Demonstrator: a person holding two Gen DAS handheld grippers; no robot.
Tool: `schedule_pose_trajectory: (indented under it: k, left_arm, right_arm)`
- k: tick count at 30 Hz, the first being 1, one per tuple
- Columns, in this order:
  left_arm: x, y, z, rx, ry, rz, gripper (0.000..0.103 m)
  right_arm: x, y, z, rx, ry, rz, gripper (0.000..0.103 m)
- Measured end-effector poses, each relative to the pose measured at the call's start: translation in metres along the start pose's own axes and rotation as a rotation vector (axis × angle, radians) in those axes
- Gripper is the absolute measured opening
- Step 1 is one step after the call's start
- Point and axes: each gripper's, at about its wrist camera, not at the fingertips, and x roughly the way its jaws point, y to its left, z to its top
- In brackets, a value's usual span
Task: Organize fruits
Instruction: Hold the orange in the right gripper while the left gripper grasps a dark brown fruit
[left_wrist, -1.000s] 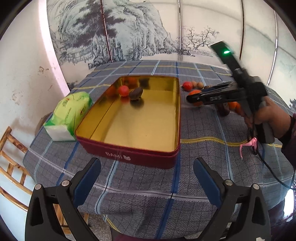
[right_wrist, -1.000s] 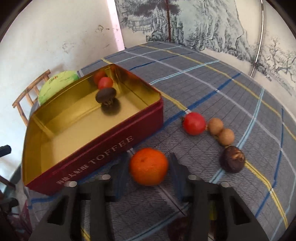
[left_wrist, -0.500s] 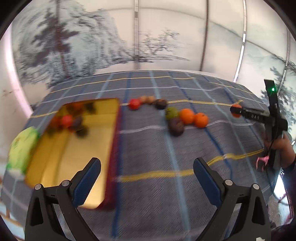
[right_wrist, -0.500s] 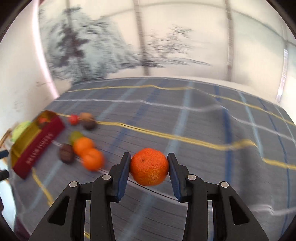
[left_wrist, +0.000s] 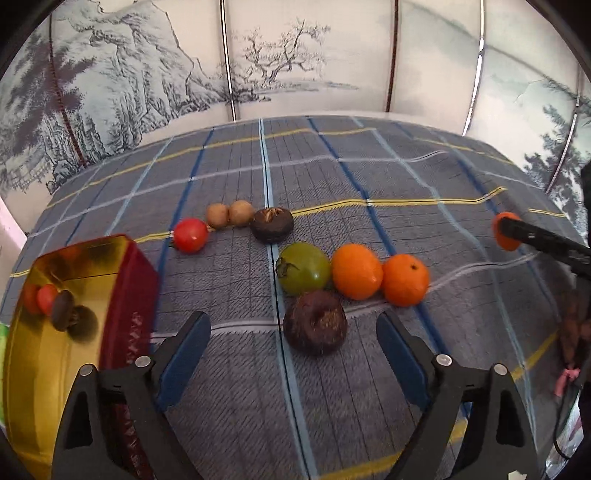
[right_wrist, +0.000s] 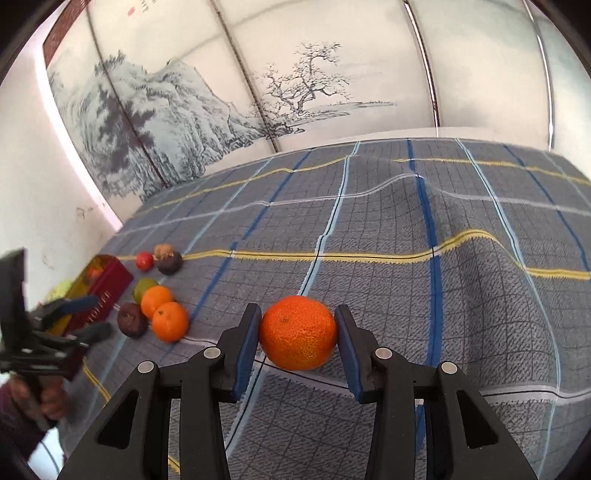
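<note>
My left gripper hangs low over the plaid cloth, its jaws closing around a dark brown fruit that lies between them, pads clear of it. Behind it sit a green tomato and two oranges. Farther back are a red tomato, two tan fruits and another dark fruit. At the left, the red tin with a gold inside holds a few fruits. My right gripper is shut on an orange above bare cloth, right of the cluster.
A blue-grey plaid cloth with raised folds covers the table. A painted screen stands close behind. In the right wrist view a person's hand holds the left gripper by the tin.
The left gripper swung right from the tin to the fruit cluster, came down close and narrowed its jaws. The right gripper carried its orange away from the tin to the open cloth.
</note>
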Motion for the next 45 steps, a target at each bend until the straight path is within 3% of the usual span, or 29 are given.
schedule_pose_trajectory:
  k: [2, 4, 5, 6, 12, 21, 26, 45]
  left_arm:
    - [0.009, 0.001, 0.0, 0.001, -0.015, 0.003, 0.083]
    - [0.018, 0.003, -0.001, -0.011, 0.001, 0.006, 0.063]
    - [0.022, 0.003, -0.002, -0.019, 0.014, -0.01, 0.037]
    - [0.023, 0.004, -0.002, -0.03, 0.012, -0.007, 0.035]
    - [0.018, 0.009, -0.007, -0.073, -0.023, 0.024, 0.035]
    - [0.001, 0.025, -0.009, -0.157, -0.113, -0.016, 0.035]
    - [-0.001, 0.035, -0.01, -0.206, -0.124, -0.026, 0.035]
    - [-0.008, 0.043, -0.014, -0.243, -0.152, -0.014, 0.033]
  right_arm:
    - [0.0, -0.001, -0.001, 0.007, -0.004, 0.011, 0.042]
    - [0.0, 0.001, -0.001, 0.004, -0.003, 0.014, 0.043]
    - [0.001, 0.001, -0.001, 0.003, 0.0, 0.018, 0.043]
    - [0.001, 0.001, -0.001, 0.003, 0.002, 0.019, 0.043]
    - [0.006, 0.001, -0.001, 0.013, 0.021, 0.002, 0.043]
    - [0.012, 0.003, 0.001, 0.013, 0.041, -0.03, 0.043]
    - [0.015, 0.003, 0.001, 0.016, 0.052, -0.054, 0.043]
    - [0.024, 0.007, 0.002, 0.005, 0.078, -0.1, 0.043]
